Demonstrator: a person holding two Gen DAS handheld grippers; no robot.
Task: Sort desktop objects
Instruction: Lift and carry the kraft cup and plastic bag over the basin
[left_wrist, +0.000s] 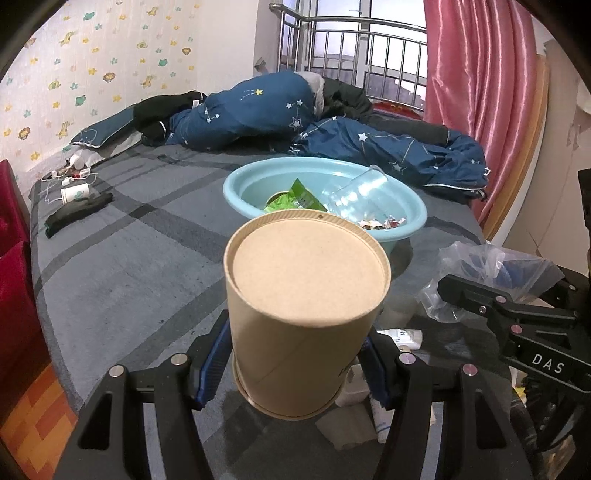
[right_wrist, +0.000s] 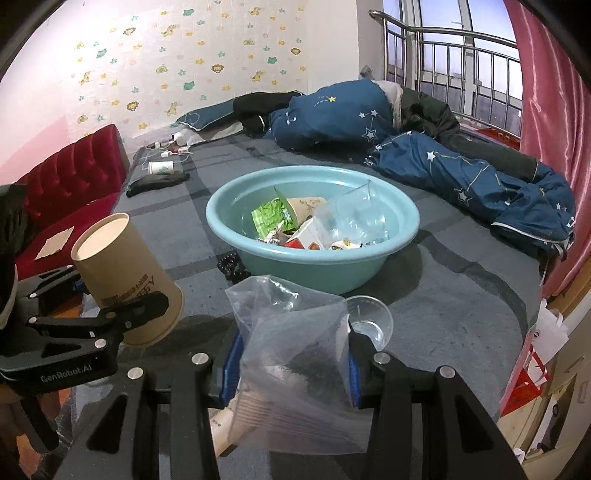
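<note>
While we hold both tools above the grey checked bed (right_wrist: 461, 295), our landmark is the light blue basin (right_wrist: 258, 254) resting on the bedcover. Our left gripper (left_wrist: 295, 365) has its jaws clamped on a brown paper cup (left_wrist: 299, 317), held upside down with its flat base tilted toward the basin; the blue pads (left_wrist: 214, 354) press its sides near the rim, and the cup hangs on the near side of the basin, clear of the cover. Our right gripper (right_wrist: 295, 365) has its jaws clamped on a clear plastic bag (right_wrist: 291, 332), crumpled between the pads with something dark inside, also on the near side of the basin and to the right of the cup. Inside the basin lie a green wrapper (right_wrist: 267, 218), another brown cup (right_wrist: 306, 206), a clear plastic container (right_wrist: 354, 214) and small printed wrappers. Just beside the basin's near wall sits a clear plastic cup (right_wrist: 369, 317) on the cover. Beyond the basin, a dark blue starred quilt (right_wrist: 461, 173) is bunched up, and to its far left lie a white cup (right_wrist: 162, 168) on its side and a black glove (right_wrist: 155, 182).
</note>
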